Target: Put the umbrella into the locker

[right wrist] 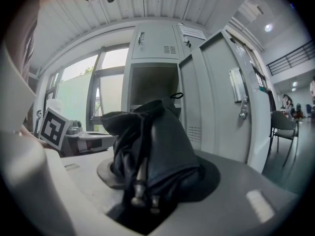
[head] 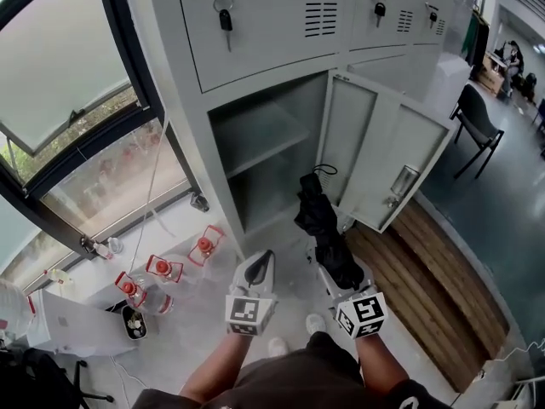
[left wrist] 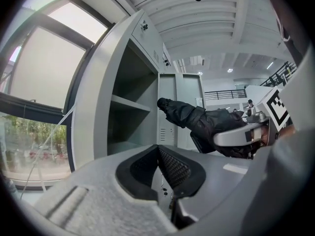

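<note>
A folded black umbrella (head: pixel 324 220) is held in my right gripper (head: pixel 339 267), whose jaws are shut on its lower part. It points up and forward toward the open compartment (head: pixel 255 143) of the grey locker, tip just in front of the opening. The locker door (head: pixel 379 147) swings out to the right. In the right gripper view the umbrella (right wrist: pixel 157 141) fills the space between the jaws. The left gripper view shows the umbrella (left wrist: pixel 197 119) in front of the locker shelf (left wrist: pixel 130 104). My left gripper (head: pixel 262 262) hangs beside it on the left, shut and holding nothing.
Several red-capped bottles (head: pixel 162 271) stand on the floor at the left, below a large window (head: pixel 77 100). A white box (head: pixel 68 322) lies near them. Keys (head: pixel 223 11) hang from the upper locker doors. A wooden platform (head: pixel 426 271) and a chair (head: pixel 477 122) are at the right.
</note>
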Action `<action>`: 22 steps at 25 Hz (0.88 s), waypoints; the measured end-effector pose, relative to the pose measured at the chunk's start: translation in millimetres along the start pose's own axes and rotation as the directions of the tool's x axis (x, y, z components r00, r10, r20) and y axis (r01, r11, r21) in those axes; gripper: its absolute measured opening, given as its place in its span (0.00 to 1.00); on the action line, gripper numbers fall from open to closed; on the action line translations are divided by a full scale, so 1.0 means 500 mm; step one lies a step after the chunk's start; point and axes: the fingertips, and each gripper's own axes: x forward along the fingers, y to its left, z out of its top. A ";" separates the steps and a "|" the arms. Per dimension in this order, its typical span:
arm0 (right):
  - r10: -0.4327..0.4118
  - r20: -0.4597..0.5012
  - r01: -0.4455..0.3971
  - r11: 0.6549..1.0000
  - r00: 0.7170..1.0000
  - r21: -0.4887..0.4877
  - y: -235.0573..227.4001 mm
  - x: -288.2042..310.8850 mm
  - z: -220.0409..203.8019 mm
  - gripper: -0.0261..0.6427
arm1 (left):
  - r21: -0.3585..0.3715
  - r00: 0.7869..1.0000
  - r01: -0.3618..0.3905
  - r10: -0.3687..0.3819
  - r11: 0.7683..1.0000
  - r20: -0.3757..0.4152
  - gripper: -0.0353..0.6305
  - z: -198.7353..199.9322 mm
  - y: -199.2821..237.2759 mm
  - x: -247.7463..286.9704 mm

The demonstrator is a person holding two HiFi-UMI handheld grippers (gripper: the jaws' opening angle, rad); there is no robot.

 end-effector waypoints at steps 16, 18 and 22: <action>0.228 -0.086 -0.231 0.973 0.970 -0.016 -0.042 0.180 -0.020 0.39 | 0.000 0.974 -0.226 0.226 0.974 -0.015 0.06 0.001 0.074 0.070; 0.250 -0.092 -0.252 0.968 0.964 -0.004 -0.044 0.201 -0.022 0.39 | -0.001 0.966 -0.257 0.257 0.967 -0.019 0.06 -0.002 0.085 0.072; 0.285 -0.104 -0.286 0.958 0.953 0.006 -0.048 0.247 -0.022 0.39 | -0.006 0.949 -0.313 0.313 0.950 -0.031 0.06 -0.007 0.103 0.072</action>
